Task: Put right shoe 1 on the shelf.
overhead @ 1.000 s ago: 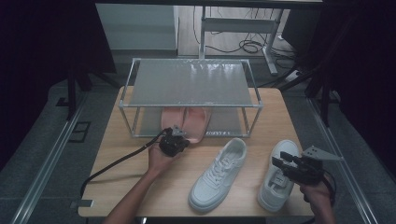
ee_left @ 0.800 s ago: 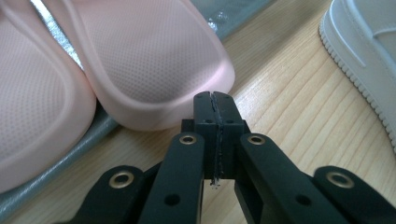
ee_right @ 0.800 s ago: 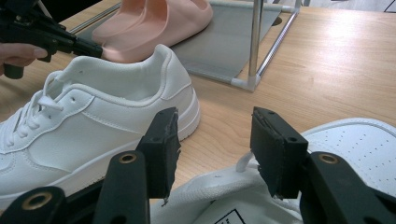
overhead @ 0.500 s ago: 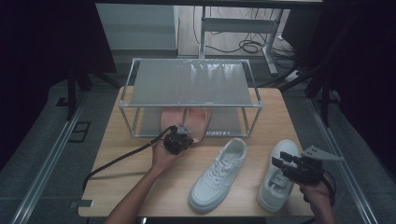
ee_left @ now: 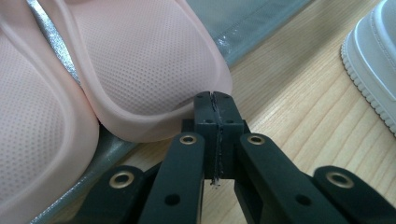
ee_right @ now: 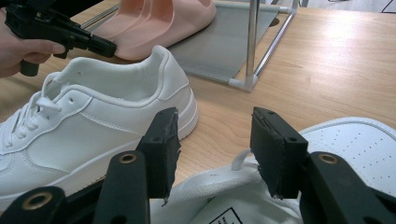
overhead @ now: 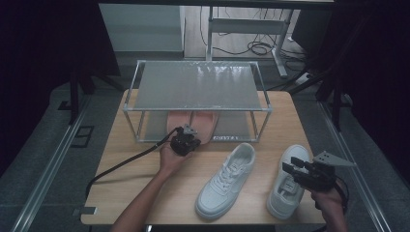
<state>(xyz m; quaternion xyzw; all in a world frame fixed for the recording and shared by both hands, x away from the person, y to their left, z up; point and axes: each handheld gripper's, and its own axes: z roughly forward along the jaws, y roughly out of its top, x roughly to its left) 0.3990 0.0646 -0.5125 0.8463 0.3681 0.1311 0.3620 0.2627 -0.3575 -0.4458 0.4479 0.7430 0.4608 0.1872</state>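
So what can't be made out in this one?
- Pink slippers: toes hidden under the rack shelf, high view.
- Left gripper: jaws shut at a slipper's edge; any pinch is hidden, left gripper view.
- Right sneaker: cut off by the frame edge behind the right gripper.

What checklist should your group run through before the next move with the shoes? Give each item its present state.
1. Left hand-held gripper closed at the pink slipper's heel edge: ok; jaws are shut, though whether they pinch the rim, cannot tell.
2. Pink slippers on the rack's lower shelf: ok.
3. Right hand-held gripper open: ok.
4. Right gripper over the right white sneaker's collar: ok, not yet gripping.
5. Middle white sneaker apart from both grippers: ok.
6. Top shelf free for shoes: ok.
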